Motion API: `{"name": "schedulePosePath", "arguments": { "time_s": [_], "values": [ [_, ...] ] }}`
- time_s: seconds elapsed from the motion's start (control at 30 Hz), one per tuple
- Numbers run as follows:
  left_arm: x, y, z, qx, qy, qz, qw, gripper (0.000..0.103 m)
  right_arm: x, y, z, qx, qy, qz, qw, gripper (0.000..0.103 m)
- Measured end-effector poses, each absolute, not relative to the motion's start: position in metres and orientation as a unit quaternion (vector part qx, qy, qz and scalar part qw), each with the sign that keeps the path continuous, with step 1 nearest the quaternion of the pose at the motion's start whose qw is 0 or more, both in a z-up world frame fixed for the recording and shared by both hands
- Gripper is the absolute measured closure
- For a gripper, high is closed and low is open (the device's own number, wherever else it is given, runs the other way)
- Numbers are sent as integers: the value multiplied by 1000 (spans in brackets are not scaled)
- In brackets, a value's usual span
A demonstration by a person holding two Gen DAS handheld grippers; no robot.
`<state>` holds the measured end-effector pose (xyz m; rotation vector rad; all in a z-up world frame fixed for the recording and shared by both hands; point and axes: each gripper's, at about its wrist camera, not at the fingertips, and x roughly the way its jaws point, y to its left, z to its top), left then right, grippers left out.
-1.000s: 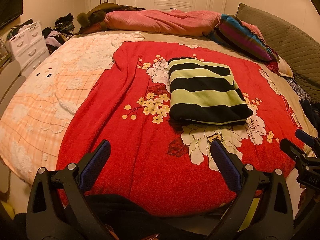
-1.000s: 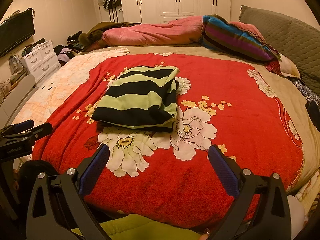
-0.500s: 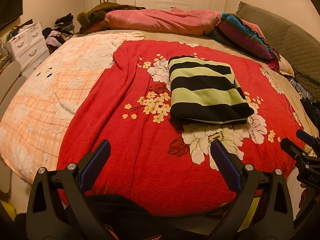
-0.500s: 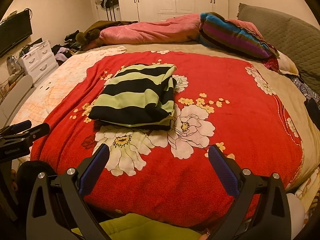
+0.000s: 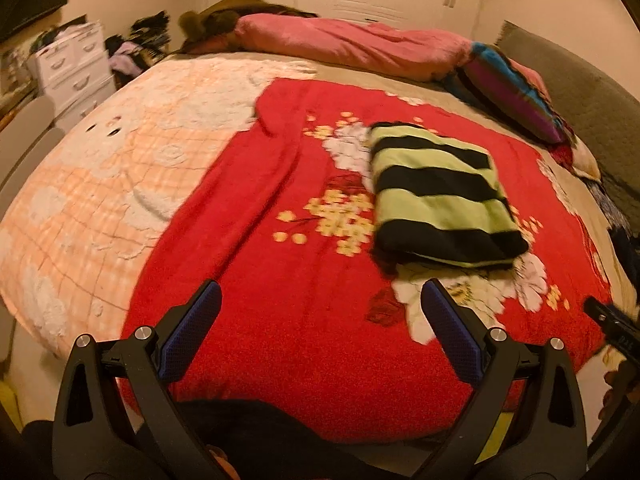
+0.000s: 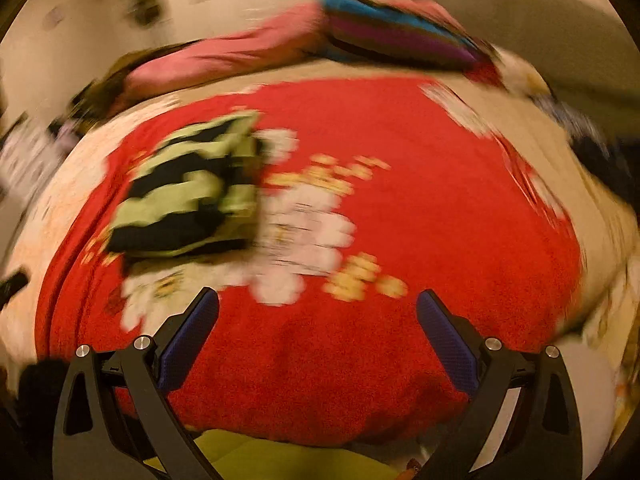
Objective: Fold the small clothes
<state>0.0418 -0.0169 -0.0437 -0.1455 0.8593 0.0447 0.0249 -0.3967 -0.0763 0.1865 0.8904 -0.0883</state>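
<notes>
Since the striped top (image 5: pixel 440 196) lies folded on the red blanket (image 5: pixel 280 300), folding looks done; left gripper (image 5: pixel 320 320) and right gripper (image 6: pixel 318 316) both gape wide, empty.

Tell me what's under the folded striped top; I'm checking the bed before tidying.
The striped top lies on the red flowered blanket, over white flowers that show at its near edge. Anything directly beneath it is covered. Both grippers, left and right, are open, clear of it.
</notes>
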Motion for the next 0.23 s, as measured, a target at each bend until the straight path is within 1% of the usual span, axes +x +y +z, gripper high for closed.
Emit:
{"name": "schedulePosePath", "arguments": {
  "time_s": [0.07,0.13,0.23],
  "values": [
    [51,8,-50,-78,426,50,900,9,18,-447,-93,138,441,-119,879,4],
    [61,33,-58,-84,436,76,893,9,1,-494,-110,161,443,-194,860,4],
    [85,97,-73,-84,445,149,879,9,-35,-560,-138,151,452,-313,822,4]
  ]
}}
